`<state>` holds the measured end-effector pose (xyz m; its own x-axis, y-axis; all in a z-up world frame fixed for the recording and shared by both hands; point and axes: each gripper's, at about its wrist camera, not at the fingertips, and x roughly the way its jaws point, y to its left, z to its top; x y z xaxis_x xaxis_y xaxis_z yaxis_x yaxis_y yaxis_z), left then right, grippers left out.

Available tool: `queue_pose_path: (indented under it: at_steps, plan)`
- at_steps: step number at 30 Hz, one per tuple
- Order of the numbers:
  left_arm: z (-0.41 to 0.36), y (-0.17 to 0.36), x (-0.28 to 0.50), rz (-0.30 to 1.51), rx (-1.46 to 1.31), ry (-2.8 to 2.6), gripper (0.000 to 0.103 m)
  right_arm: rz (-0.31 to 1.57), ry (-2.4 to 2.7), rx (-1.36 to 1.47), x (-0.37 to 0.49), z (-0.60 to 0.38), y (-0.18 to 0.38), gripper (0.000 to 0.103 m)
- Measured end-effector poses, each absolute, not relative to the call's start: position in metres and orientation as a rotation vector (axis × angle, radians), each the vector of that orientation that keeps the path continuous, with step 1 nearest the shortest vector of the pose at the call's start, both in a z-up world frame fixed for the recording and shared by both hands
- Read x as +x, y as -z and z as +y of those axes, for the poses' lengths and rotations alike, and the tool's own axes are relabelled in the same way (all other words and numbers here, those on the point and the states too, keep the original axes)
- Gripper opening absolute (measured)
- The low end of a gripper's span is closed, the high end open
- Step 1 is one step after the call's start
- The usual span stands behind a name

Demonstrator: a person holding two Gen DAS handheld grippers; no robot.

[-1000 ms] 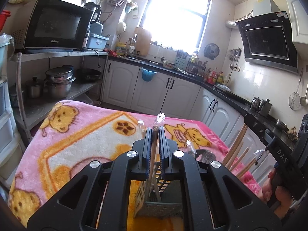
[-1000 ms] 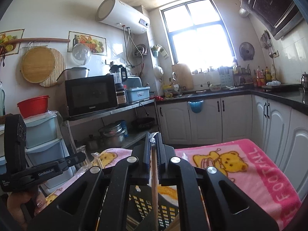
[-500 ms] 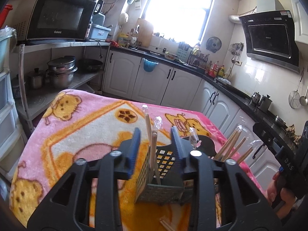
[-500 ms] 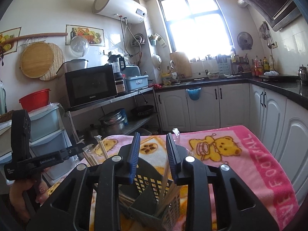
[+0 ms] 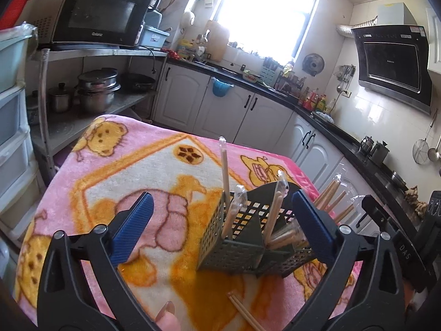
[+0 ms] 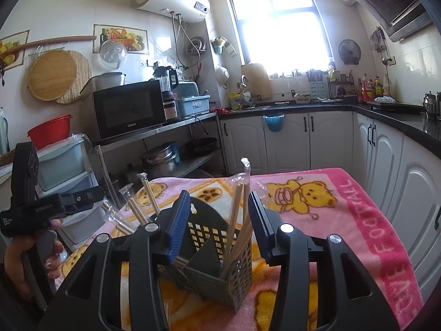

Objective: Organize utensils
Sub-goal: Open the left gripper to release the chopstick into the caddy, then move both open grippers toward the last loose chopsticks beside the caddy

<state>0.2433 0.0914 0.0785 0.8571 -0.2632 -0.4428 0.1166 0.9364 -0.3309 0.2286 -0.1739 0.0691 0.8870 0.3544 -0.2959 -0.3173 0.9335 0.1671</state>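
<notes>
Grey-green plastic basket (image 5: 248, 237) stands upright on the pink bear-print blanket (image 5: 110, 171) covering the table. Wrapped chopsticks (image 5: 224, 182) lean upright in its compartments. One loose pair of chopsticks (image 5: 244, 313) lies flat on the blanket, near the basket's front. The left tool (image 5: 220, 226) is spread wide and holds nothing. The right tool (image 6: 219, 220) is likewise parted and empty, with the basket framed between its blue pads (image 6: 179, 220).
</notes>
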Motion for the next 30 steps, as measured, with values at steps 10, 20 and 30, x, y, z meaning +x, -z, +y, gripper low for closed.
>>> queue_pose_path:
  at_steps: [10,20,30]
  plan:
    - [0.095,-0.067,0.215,0.525,-0.287,0.176,0.093,0.380,-0.400,0.089,0.208,-0.164,-0.058,0.049]
    - [0.096,-0.047,0.185,0.558,-0.276,0.177,0.093,0.417,-0.453,0.050,0.189,-0.149,-0.048,0.051]
    - [0.106,-0.031,0.164,0.584,-0.310,0.154,0.093,0.475,-0.512,0.000,0.174,-0.134,-0.033,0.052]
